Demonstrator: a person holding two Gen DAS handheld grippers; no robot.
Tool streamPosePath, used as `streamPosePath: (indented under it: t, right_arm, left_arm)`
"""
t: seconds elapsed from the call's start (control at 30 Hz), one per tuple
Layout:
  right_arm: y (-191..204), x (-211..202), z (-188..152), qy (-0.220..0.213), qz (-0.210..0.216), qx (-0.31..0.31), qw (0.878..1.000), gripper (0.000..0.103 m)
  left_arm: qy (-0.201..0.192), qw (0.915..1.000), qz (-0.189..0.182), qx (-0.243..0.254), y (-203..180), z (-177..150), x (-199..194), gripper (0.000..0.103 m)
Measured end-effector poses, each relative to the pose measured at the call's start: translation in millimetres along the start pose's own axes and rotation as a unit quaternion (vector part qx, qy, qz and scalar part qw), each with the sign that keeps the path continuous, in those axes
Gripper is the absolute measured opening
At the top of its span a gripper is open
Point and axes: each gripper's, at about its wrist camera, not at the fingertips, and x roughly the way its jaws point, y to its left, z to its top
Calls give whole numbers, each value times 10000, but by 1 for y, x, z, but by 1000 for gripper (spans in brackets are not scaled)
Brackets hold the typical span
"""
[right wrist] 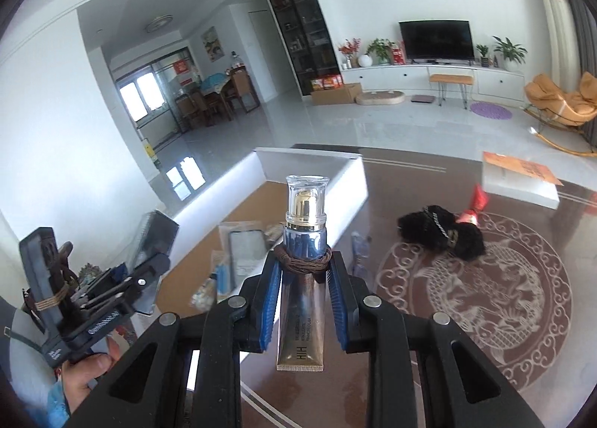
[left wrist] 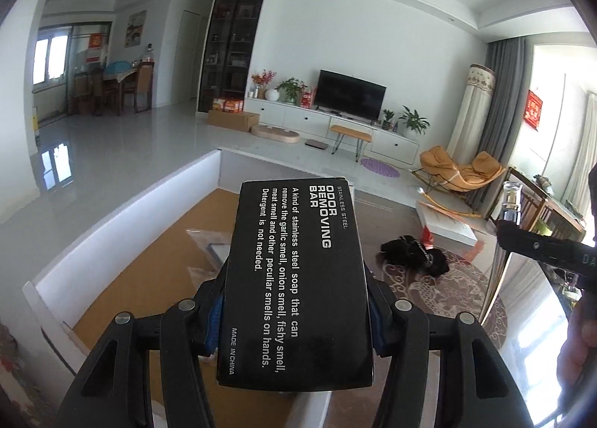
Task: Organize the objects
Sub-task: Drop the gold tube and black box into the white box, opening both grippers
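My left gripper (left wrist: 296,316) is shut on a black box (left wrist: 298,271) printed "Odor Removing Bar", its blue pads pressing both long sides. It hangs above a white open-topped box (left wrist: 123,215) with a cork-brown floor. My right gripper (right wrist: 304,290) is shut on a blue and gold cosmetic tube (right wrist: 303,301) with a clear cap, held upright; a brown cord ring (right wrist: 302,260) circles the tube. In the right wrist view the left gripper and its black box (right wrist: 153,241) show at the left, held by a hand (right wrist: 86,372).
Several plastic packets (right wrist: 242,252) lie inside the white box (right wrist: 309,163). On the glass table (right wrist: 485,297) with its ornament pattern lie a black furry pouch (right wrist: 440,234) with a chain, a red item (right wrist: 475,204) and a flat white box (right wrist: 518,182).
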Motion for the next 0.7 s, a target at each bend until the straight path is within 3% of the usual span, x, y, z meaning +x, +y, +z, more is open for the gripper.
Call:
streamPosePath:
  t: [0.13, 0.3, 0.33, 0.37, 0.4, 0.43, 0.47, 0.5, 0.57, 0.7]
  right_arm:
    - [50, 46, 19, 226, 598, -144, 9979, 26]
    - [89, 115, 15, 748, 636, -346, 9946, 27]
    - [92, 128, 11, 888, 604, -338, 9936, 27]
    - [94, 141, 9, 1016, 544, -328, 9928, 29]
    - [93, 152, 6, 1109, 481, -279, 9923, 33]
    - [91, 159, 4, 1155, 439, -181, 9922, 37]
    - [86, 162, 4, 1116, 441, -51, 9928, 50]
    - [82, 159, 4, 1010, 416, 73, 9940, 66]
    - [69, 143, 7, 692, 279, 221, 9970, 83]
    - [43, 110, 1, 237, -219, -2, 9995, 87]
  left_arm:
    - [341, 9959, 797, -270, 48, -3, 27, 57]
    - [1083, 9875, 1068, -412, 71, -16, 65, 59]
    - [1212, 9858, 1117, -332, 70, -19, 73, 61]
    - [1292, 9844, 1163, -281, 68, -19, 79, 72]
    - [1323, 9833, 1223, -258, 66, -20, 84, 81]
    - [1314, 9826, 1292, -242, 62, -21, 85, 98]
    - [1254, 9825, 1361, -212, 60, -21, 84, 103]
    - [1150, 9835, 1385, -184, 56, -22, 80, 103]
    - [999, 9863, 1290, -235, 55, -21, 77, 103]
    - [691, 9904, 1139, -374, 47, -27, 64, 103]
